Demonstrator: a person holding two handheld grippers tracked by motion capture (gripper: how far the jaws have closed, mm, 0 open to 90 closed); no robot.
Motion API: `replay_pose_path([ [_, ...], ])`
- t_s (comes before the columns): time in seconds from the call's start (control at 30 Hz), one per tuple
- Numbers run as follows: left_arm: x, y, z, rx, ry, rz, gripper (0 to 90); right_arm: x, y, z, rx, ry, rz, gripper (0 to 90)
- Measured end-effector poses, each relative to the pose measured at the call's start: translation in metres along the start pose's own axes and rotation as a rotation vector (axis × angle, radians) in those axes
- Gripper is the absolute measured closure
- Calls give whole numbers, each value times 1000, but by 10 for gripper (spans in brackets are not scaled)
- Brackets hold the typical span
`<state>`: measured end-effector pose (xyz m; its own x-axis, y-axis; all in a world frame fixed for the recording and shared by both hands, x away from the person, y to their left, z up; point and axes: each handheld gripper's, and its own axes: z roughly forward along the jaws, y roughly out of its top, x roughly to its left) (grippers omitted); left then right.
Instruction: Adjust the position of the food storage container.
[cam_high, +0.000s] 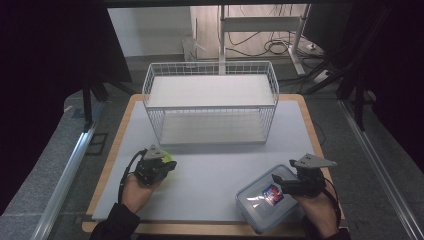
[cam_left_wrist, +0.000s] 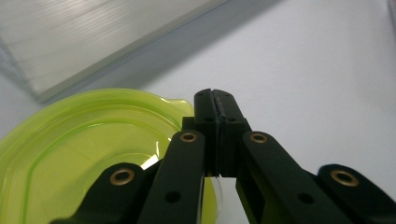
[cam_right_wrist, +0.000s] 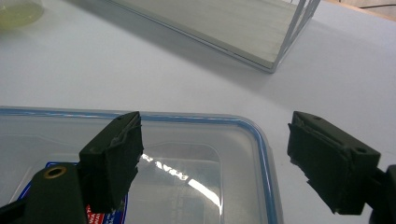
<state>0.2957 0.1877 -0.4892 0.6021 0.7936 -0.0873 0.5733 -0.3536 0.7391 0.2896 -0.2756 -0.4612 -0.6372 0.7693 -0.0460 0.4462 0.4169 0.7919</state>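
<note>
A yellow-green translucent plastic dish (cam_left_wrist: 84, 154) lies on the white mat at the front left, also seen as the green dish (cam_high: 169, 158) from above. My left gripper (cam_left_wrist: 215, 109) is shut, its tips right beside the dish's rim; I cannot tell whether the rim is pinched. From above, the left gripper (cam_high: 162, 164) sits over the dish. A clear box with a blue-rimmed lid (cam_right_wrist: 177, 140) and a red-blue label lies at the front right, the clear box (cam_high: 260, 202) by the table edge. My right gripper (cam_right_wrist: 215, 149) is open, its jaws astride the lid's corner; the right gripper (cam_high: 281, 181) is low over it.
A white wire rack (cam_high: 211, 102) with two shelves stands at the back middle of the mat (cam_high: 215, 170). The wooden table edge (cam_high: 200, 230) runs along the front. Cables and a stand are on the floor behind.
</note>
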Motion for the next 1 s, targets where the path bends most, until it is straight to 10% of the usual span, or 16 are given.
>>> replay_pose_path([
  [0.3,-1,-1,0,-14,2,-3,885,-1,-1,0,3,1,6,195],
  [0.77,-31,1,8,-32,-83,60,843,-5,-10,-26,52,82,19,796],
  [1.0,-30,-1,12,-25,-82,57,843,-4,-29,-45,73,141,28,898],
])
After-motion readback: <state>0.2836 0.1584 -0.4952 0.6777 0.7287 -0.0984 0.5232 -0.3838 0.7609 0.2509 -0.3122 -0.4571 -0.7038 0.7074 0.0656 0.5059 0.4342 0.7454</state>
